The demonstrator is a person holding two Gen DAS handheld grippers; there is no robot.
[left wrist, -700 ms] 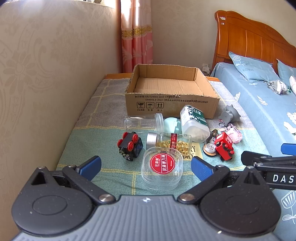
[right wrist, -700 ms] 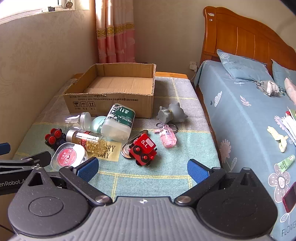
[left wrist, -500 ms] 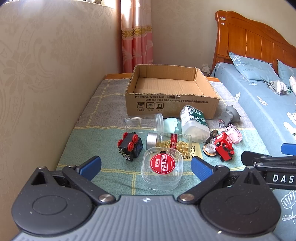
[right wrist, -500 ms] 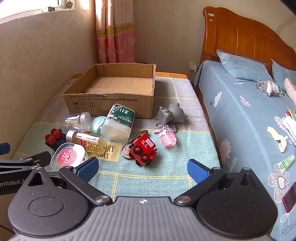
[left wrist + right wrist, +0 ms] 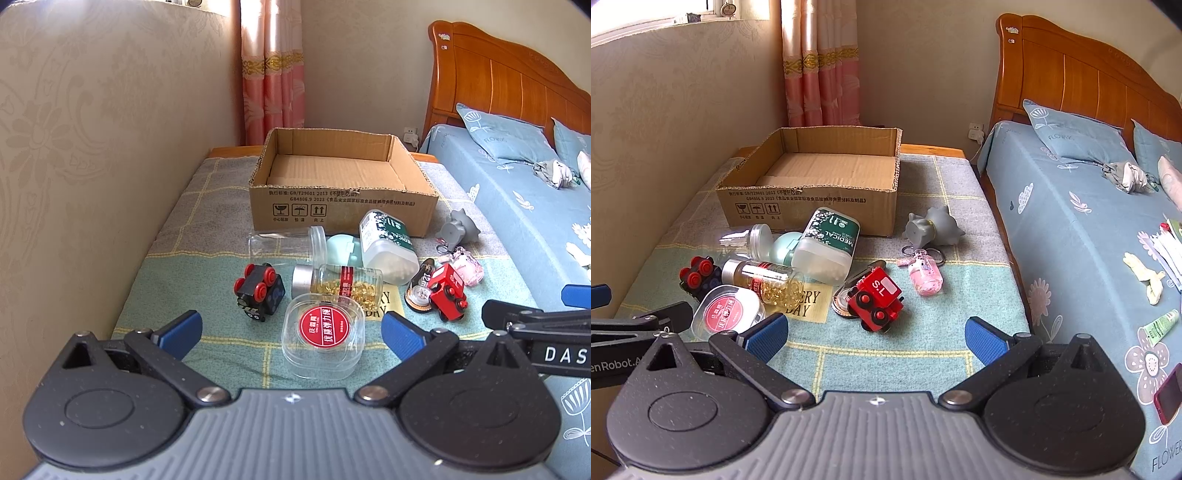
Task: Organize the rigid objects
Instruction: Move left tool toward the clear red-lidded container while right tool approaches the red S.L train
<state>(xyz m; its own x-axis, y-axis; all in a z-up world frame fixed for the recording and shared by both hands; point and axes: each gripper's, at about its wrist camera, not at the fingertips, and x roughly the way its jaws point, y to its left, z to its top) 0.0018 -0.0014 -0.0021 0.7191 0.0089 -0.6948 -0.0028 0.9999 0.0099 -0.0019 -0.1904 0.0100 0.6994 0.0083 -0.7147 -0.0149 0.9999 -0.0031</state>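
An open cardboard box [image 5: 343, 206] [image 5: 812, 199] stands at the back of the cloth-covered table. In front of it lie a clear round case with a red label [image 5: 323, 338] [image 5: 726, 314], a bottle of yellow capsules [image 5: 343, 286], a white and green bottle [image 5: 388, 242] [image 5: 829, 242], a black toy car with red wheels [image 5: 258, 291], a red toy train [image 5: 877, 299] [image 5: 448, 291], a pink keychain [image 5: 923, 275] and a grey toy [image 5: 932, 223]. My left gripper [image 5: 291, 332] is open, hovering just short of the round case. My right gripper [image 5: 875, 338] is open in front of the red train.
A clear jar [image 5: 284, 243] and a mint green object [image 5: 341, 249] lie by the box. A wall runs along the table's left side. A bed [image 5: 1089, 221] with blue sheets, pillows and small items lies to the right.
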